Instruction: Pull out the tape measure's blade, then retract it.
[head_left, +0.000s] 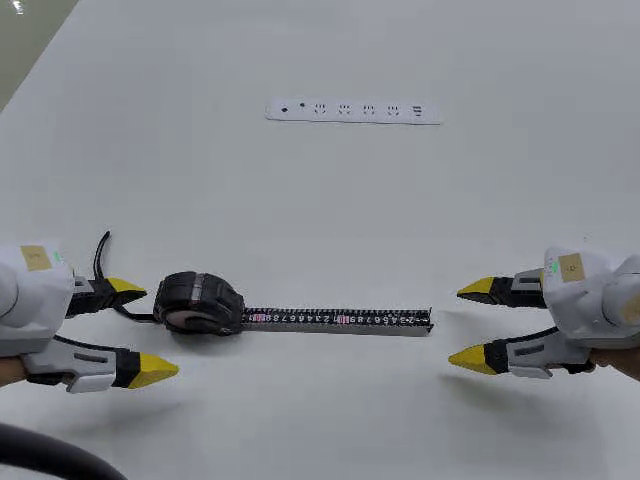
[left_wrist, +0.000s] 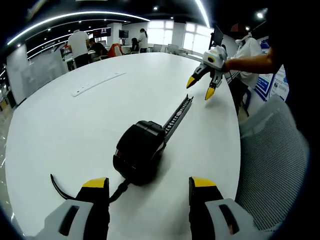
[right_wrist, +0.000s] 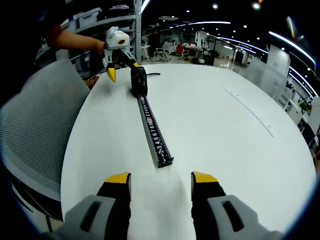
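Left gripper (head_left: 145, 328) sits w/ jaws wide apart, holding nothing. Its yellow tips are just short of the tape measure case (head_left: 198, 302), not touching it as far as the head view shows. In the left gripper view the case lies straight ahead, between the lines of the two jaws.

Task's thing: the black case lies on the white table (head_left: 300, 200). The blade (head_left: 340, 319) is already out of it, flat on the table, running from the case towards the right gripper (head_left: 458, 326). A black strap (head_left: 101, 255) trails off the case's opposite side, past the left gripper's upper jaw.

Step, my read: pull-out looks done and retract is what's left. The blade lies extended w/ nobody holding it, so prob. the lock is on. Next move calls for steadying the case and freeing the lock, w/ the blade guided so it doesn't whip back.

Right gripper: jaws also apart, empty. Its tips are near the blade's hook end, on the far side from the case, w/ a clear gap between them and the hook.

Farther out, well beyond the case, a white power strip (head_left: 352, 110) lies on the table.
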